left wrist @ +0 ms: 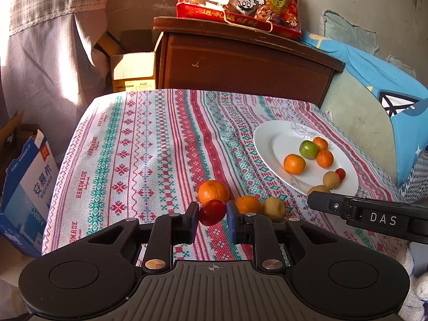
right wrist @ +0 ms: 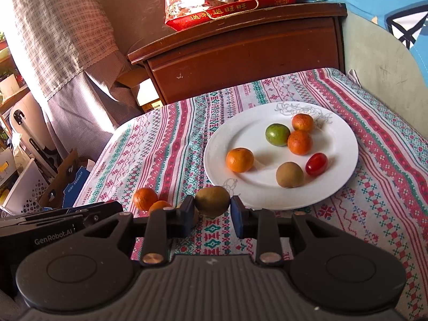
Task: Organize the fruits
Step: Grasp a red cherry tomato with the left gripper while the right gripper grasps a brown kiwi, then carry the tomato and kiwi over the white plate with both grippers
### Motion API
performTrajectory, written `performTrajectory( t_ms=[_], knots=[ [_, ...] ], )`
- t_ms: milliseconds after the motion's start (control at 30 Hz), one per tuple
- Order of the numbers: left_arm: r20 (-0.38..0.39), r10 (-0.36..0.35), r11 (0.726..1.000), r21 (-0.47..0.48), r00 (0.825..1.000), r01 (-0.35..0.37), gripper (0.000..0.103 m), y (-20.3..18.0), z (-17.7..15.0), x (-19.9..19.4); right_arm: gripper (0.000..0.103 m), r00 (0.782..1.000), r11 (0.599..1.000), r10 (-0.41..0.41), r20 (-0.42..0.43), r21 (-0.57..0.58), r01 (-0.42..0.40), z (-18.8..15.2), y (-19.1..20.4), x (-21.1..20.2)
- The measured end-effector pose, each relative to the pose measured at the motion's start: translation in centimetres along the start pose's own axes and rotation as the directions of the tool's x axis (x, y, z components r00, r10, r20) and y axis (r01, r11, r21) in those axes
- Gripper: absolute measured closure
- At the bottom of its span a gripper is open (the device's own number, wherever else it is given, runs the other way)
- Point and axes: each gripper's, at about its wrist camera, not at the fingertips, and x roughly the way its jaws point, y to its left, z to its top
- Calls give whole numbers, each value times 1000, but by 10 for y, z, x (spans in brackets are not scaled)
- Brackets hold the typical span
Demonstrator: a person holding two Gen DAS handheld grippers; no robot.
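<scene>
My left gripper [left wrist: 212, 215] is shut on a red cherry tomato [left wrist: 212, 212], held above the patterned cloth. Two oranges [left wrist: 213, 191] [left wrist: 247, 204] and a brown round fruit [left wrist: 274, 208] lie on the cloth just beyond it. My right gripper [right wrist: 212, 208] is shut on a brown round fruit [right wrist: 212, 201] near the front rim of the white plate [right wrist: 342, 144]. The plate holds three oranges [right wrist: 239, 159], a green fruit [right wrist: 277, 134], a brown fruit [right wrist: 289, 174] and a red tomato [right wrist: 316, 163]. The plate also shows in the left wrist view [left wrist: 267, 139].
A dark wooden cabinet [left wrist: 240, 61] with a red snack bag [left wrist: 240, 2] stands behind the table. Cardboard boxes [left wrist: 26, 187] sit on the floor at left. A blue and green cushion [left wrist: 374, 93] lies at right. The right gripper's body [left wrist: 374, 216] reaches in from the right.
</scene>
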Motion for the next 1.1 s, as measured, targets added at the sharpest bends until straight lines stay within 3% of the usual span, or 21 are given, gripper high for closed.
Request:
performTrajectory(
  t_ms=[533, 1100],
  knots=[
    [78, -81, 997, -1, 994, 81, 84, -19, 60, -8, 74, 998, 999, 17, 59, -36, -15, 61, -25, -22],
    [-20, -138, 989, 58, 990, 139, 84, -51, 87, 73, 74, 999, 999, -1, -42, 36, 3, 70, -56, 21]
  ],
)
